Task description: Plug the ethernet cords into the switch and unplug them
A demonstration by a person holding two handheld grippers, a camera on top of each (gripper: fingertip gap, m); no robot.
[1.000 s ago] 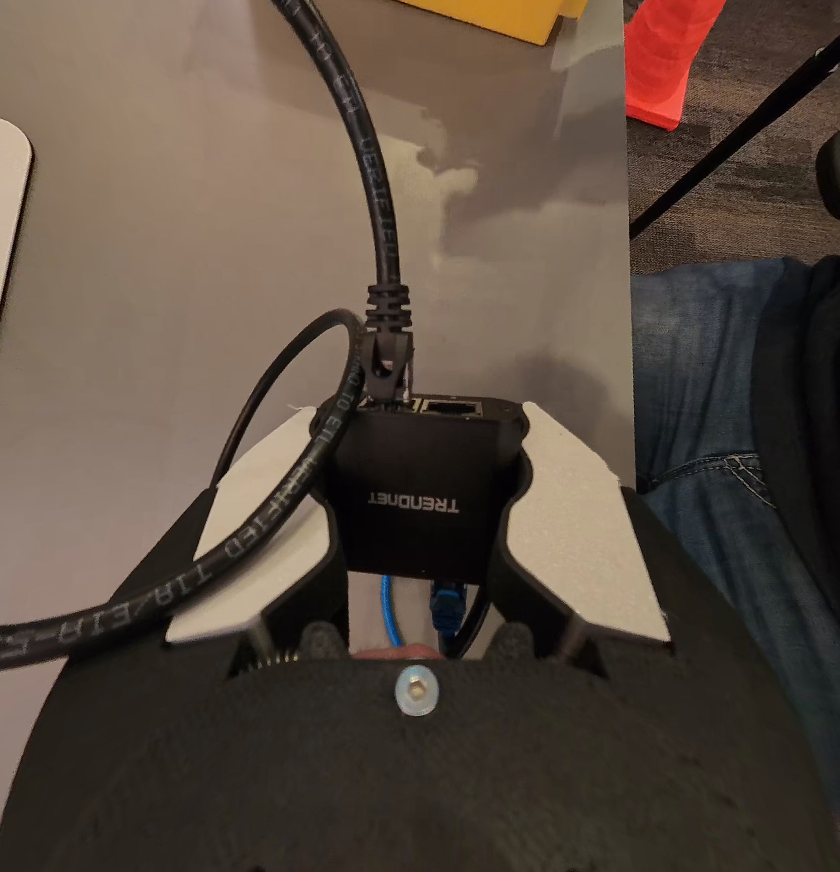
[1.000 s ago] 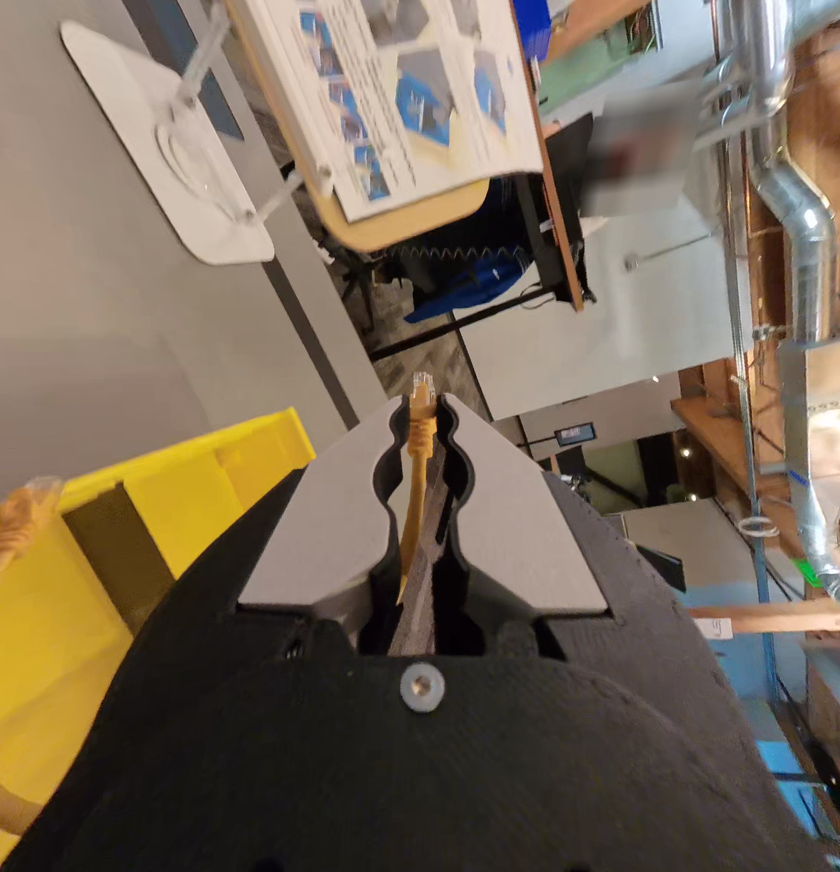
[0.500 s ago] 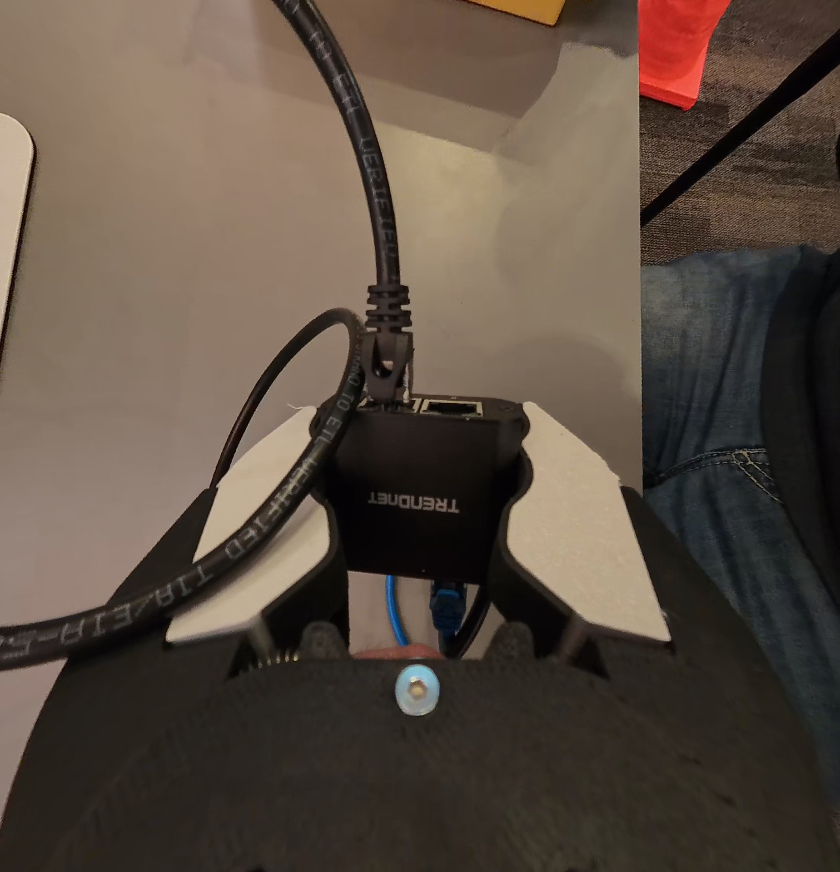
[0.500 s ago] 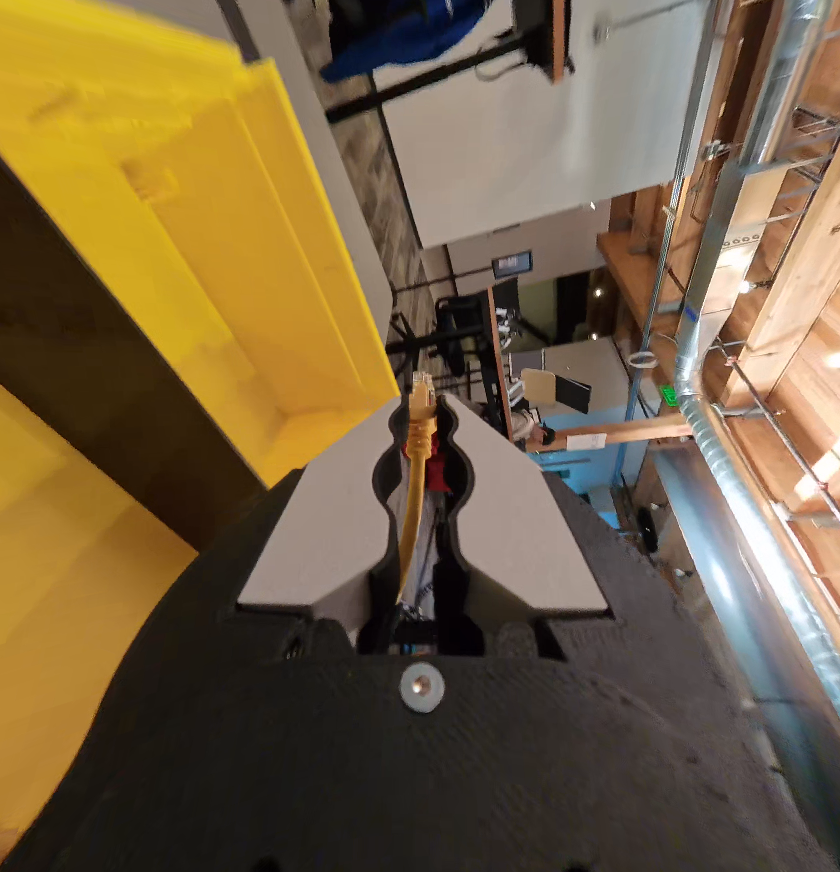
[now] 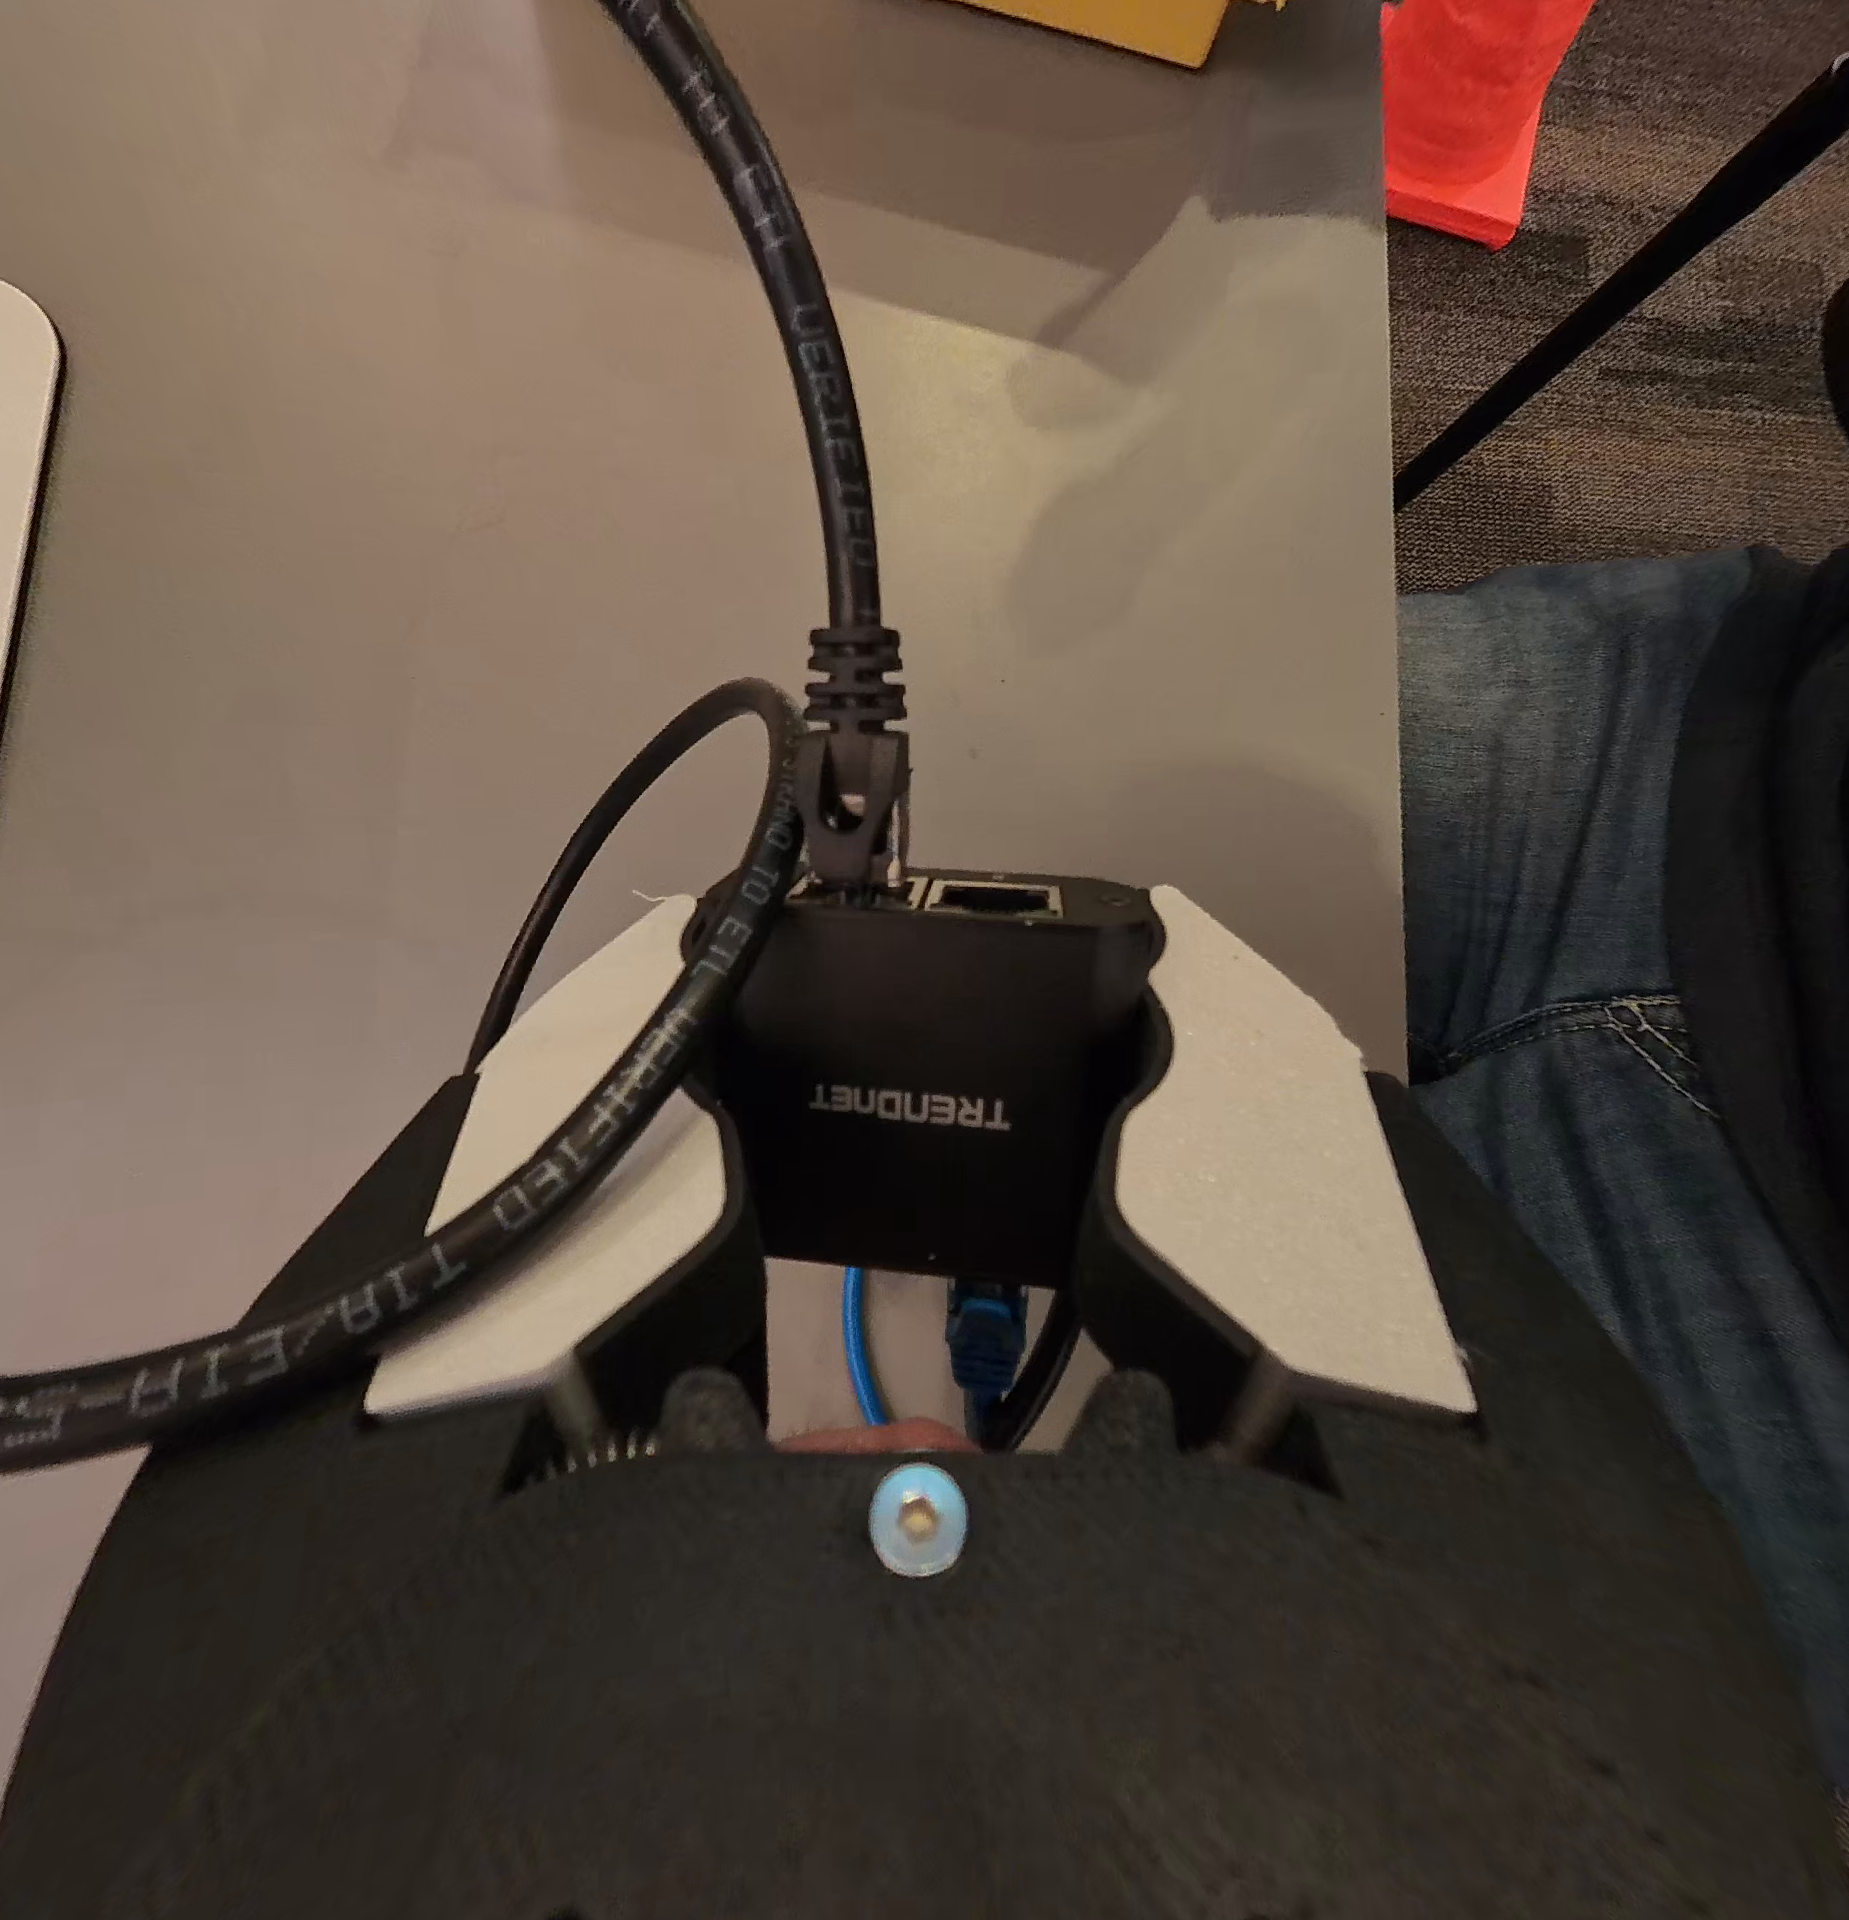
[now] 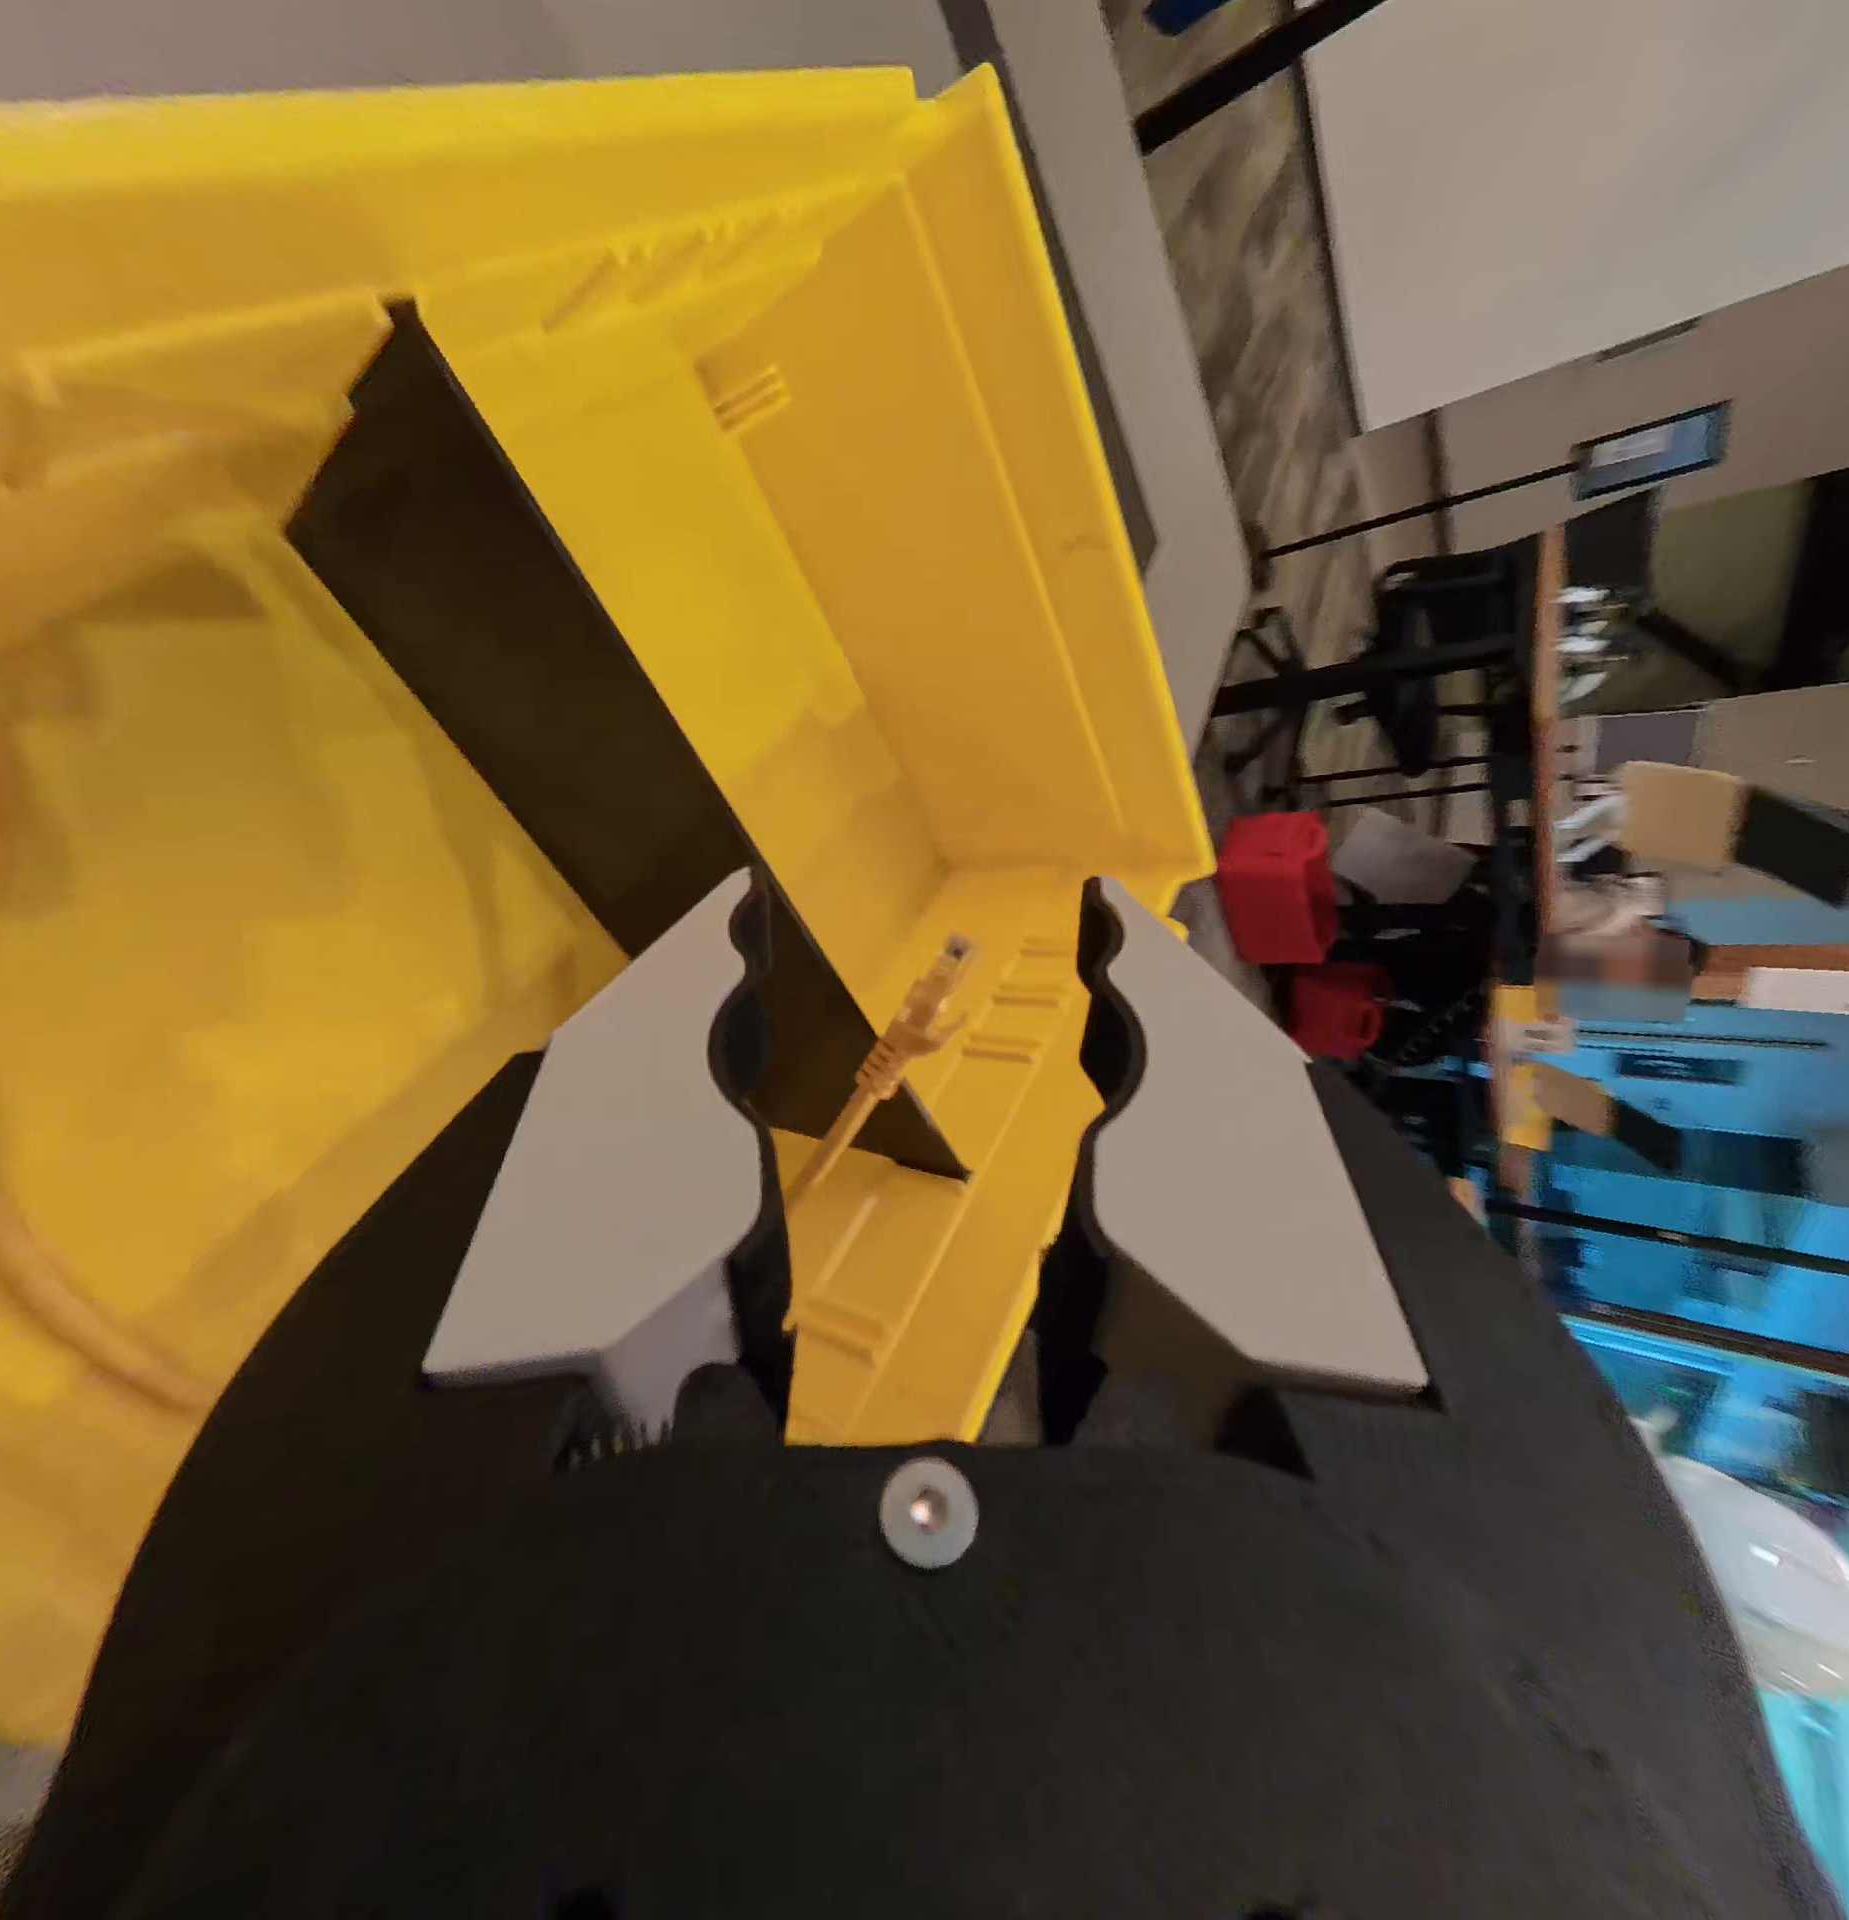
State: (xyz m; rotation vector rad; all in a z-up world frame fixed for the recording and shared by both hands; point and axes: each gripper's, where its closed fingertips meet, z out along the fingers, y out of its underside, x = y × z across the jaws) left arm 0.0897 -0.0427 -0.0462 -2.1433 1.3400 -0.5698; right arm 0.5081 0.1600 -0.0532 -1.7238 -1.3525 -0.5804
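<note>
Left claw (image 5: pixel 925 914) clamped on black switch (image 5: pixel 930 1081). Right claw (image 6: pixel 920 904) spread wide, yellow cord plug (image 6: pixel 915 1023) loose between, over yellow bin (image 6: pixel 899 540).

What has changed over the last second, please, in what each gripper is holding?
The right gripper swung over the yellow bin, opened and let go of the yellow ethernet cord, which now hangs free between its fingers. The left gripper stays clamped on the black switch, black cord still plugged in.

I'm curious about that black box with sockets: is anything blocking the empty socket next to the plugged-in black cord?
Nothing visible does. The free port on the switch faces open grey table; the black ethernet cord sits in the neighbouring port, beside it.
</note>
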